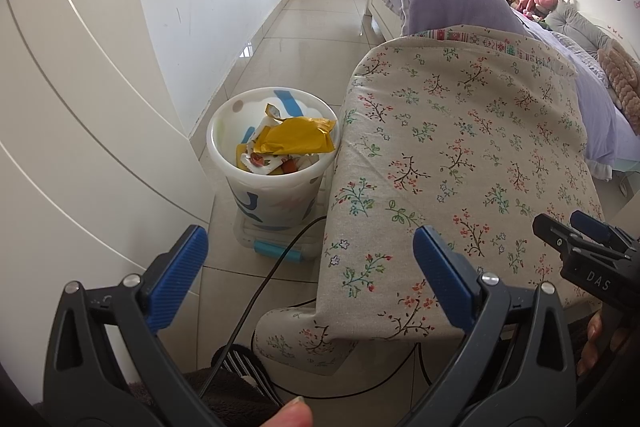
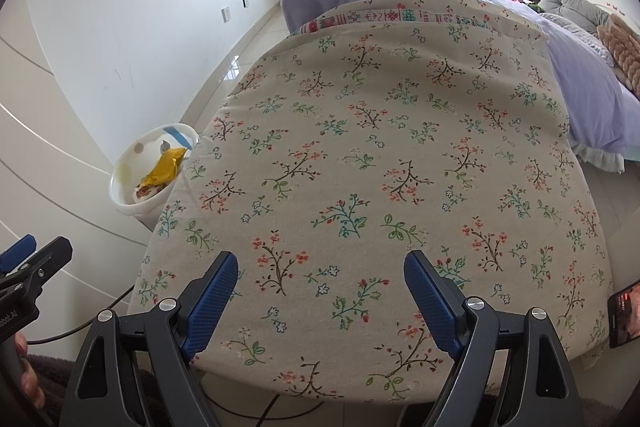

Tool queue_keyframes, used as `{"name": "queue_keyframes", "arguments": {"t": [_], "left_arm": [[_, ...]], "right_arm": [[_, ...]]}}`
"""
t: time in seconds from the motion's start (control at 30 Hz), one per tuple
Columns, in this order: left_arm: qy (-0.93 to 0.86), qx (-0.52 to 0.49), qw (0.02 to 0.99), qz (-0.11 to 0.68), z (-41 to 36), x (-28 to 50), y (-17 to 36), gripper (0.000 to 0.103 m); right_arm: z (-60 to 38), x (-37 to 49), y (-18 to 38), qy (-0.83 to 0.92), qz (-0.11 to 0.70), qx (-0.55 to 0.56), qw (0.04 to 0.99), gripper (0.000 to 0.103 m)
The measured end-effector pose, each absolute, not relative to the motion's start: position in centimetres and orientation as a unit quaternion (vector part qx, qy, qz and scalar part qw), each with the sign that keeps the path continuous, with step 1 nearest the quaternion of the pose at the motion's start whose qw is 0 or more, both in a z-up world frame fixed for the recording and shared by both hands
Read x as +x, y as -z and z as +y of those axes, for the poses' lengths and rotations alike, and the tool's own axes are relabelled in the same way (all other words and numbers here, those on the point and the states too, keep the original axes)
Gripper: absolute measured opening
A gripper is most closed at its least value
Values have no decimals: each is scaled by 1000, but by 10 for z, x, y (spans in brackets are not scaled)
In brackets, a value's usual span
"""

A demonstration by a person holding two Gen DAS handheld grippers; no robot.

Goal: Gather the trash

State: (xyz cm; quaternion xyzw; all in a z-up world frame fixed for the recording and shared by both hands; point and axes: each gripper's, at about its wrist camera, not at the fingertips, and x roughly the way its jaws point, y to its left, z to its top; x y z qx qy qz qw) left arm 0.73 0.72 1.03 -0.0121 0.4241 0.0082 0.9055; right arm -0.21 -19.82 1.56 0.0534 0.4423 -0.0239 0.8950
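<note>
My left gripper (image 1: 310,281): jaws stood wide, blue ribbed pads apart, nothing between them, touching nothing. It hung over the pale tiled floor (image 1: 304,39) at the near left edge of the floral-print cloth-covered table (image 1: 460,147).

My right gripper (image 2: 320,301): jaws equally wide and released, empty, poised above the same floral cloth, pads clear of it.

Task's thing: the white plastic waste bin with blue markings (image 1: 272,187) stood on the floor just left of the table, beside the white panelled wall. It held a crumpled yellow wrapper (image 1: 298,139) on top of smaller printed packets.

Left view only: the whole bin, a black cable (image 1: 256,291) trailing over the tiles, a clear box with a blue handle (image 1: 276,251) under the bin, and my thumb at the bottom edge.

Right view only: a dark phone (image 2: 626,315) at the table's right edge; the bin there was half hidden behind the cloth.
</note>
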Motion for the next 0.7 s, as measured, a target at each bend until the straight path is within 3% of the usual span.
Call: {"name": "queue_keyframes", "arguments": {"t": [0.7], "left_arm": [[-12,-11,906,424,10,8,-12,102]], "right_arm": [[-195,-4,-11,22,442,46,895,86]]}}
